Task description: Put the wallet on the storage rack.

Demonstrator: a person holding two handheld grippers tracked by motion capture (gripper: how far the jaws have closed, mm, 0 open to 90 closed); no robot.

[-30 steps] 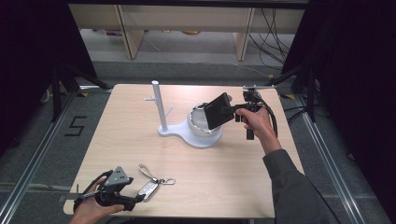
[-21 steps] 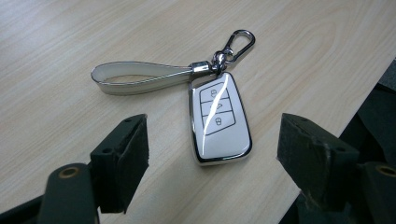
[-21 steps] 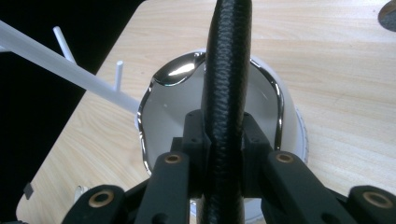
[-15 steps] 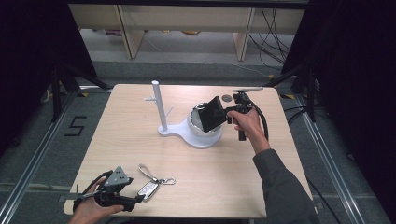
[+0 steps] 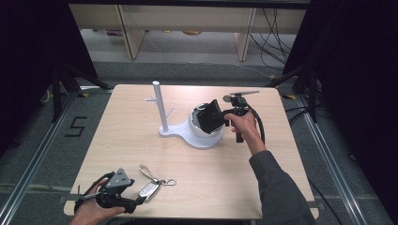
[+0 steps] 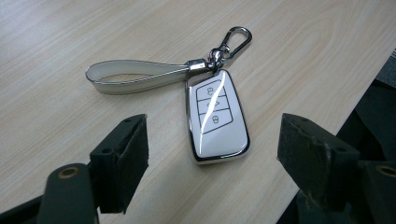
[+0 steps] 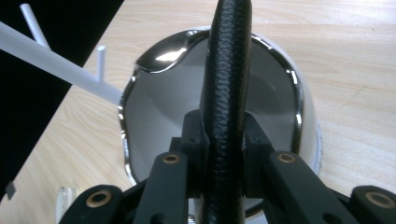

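Key fob point(image 6: 217, 119) lies flat on the bench point(image 5: 197, 173) between the left claw's point(image 6: 212, 161) wide-open jaws, untouched, while the right claw point(image 7: 224, 154) clamps a black wallet point(image 7: 226, 93) over the bowl point(image 7: 154, 107).

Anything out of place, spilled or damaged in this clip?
Nothing stands out. The key fob lies flat near the table's front edge between the open left gripper's jaws, untouched. The right gripper is shut on a black wallet above the white bowl. Nothing looks spilled or broken.
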